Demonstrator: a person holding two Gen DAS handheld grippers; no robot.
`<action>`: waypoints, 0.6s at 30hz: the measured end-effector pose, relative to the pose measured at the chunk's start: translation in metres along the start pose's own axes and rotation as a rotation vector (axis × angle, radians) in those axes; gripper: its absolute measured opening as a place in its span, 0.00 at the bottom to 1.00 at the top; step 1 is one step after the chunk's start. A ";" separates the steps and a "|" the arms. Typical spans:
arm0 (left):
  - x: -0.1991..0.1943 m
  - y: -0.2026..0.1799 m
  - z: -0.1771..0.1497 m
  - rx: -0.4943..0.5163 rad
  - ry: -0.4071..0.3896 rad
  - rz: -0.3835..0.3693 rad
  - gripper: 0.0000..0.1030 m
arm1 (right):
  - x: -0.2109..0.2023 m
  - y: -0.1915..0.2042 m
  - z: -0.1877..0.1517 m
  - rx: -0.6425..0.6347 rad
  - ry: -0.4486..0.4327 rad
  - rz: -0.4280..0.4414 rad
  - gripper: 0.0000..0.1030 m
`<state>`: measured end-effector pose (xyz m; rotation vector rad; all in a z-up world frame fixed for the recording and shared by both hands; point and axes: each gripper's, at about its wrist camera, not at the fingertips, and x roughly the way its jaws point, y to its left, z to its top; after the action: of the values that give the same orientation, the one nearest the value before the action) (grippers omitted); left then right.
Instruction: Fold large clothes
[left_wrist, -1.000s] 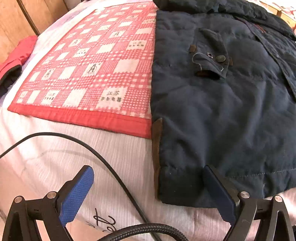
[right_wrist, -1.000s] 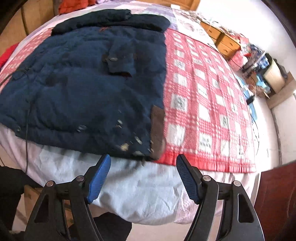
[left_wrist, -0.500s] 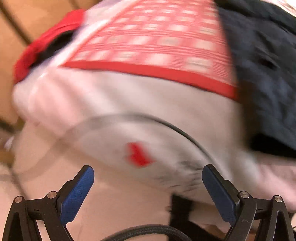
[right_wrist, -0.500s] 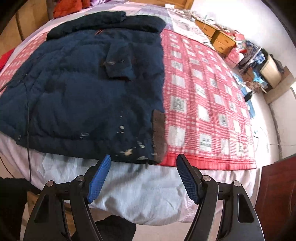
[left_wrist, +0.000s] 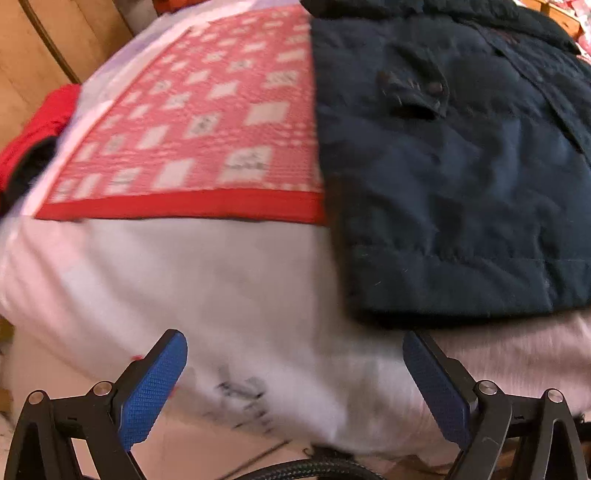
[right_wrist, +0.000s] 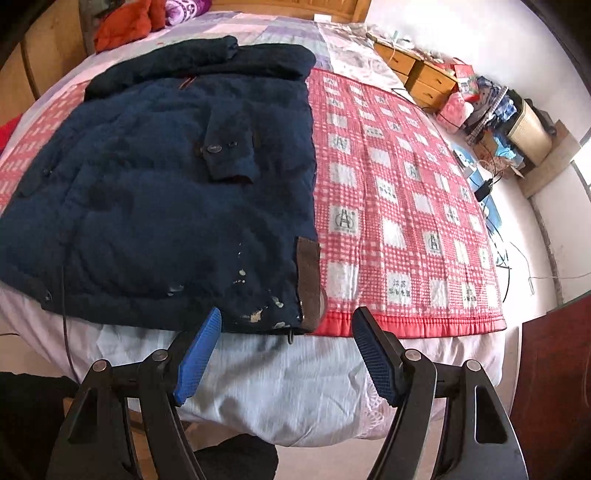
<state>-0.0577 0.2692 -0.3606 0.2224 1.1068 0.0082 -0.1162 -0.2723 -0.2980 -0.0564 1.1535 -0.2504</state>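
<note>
A large dark navy padded jacket (right_wrist: 155, 192) lies flat on the bed, hem toward me, collar at the far end. It also shows in the left wrist view (left_wrist: 454, 184), which is blurred. My right gripper (right_wrist: 286, 332) is open and empty, just in front of the jacket's bottom right hem corner with its brown trim (right_wrist: 308, 280). My left gripper (left_wrist: 293, 354) is open and empty, below the bed edge near the jacket's bottom left hem corner, not touching it.
A red and white checked blanket (right_wrist: 399, 206) lies under the jacket on a white sheet (right_wrist: 295, 384). Red clothing (left_wrist: 33, 136) sits at the bed's left side. A wooden dresser (right_wrist: 424, 77) and clutter stand at the far right. A black cable (right_wrist: 64, 314) hangs over the bed edge.
The left gripper swung down and left off the jacket hem, then back up toward it, now slightly further back. The right gripper moved closer to the hem corner. Both stayed open.
</note>
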 end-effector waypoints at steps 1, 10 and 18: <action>0.005 -0.003 0.000 0.009 -0.002 0.007 0.95 | 0.000 -0.001 -0.001 0.002 0.000 -0.006 0.74; -0.008 0.012 0.038 -0.057 -0.154 0.036 0.95 | 0.011 -0.001 -0.006 0.025 0.025 -0.031 0.74; 0.014 -0.023 0.067 0.028 -0.137 0.000 0.95 | 0.025 0.005 -0.008 0.037 0.045 -0.013 0.74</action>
<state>0.0059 0.2369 -0.3487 0.2444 0.9707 -0.0227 -0.1130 -0.2724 -0.3243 -0.0262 1.1931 -0.2858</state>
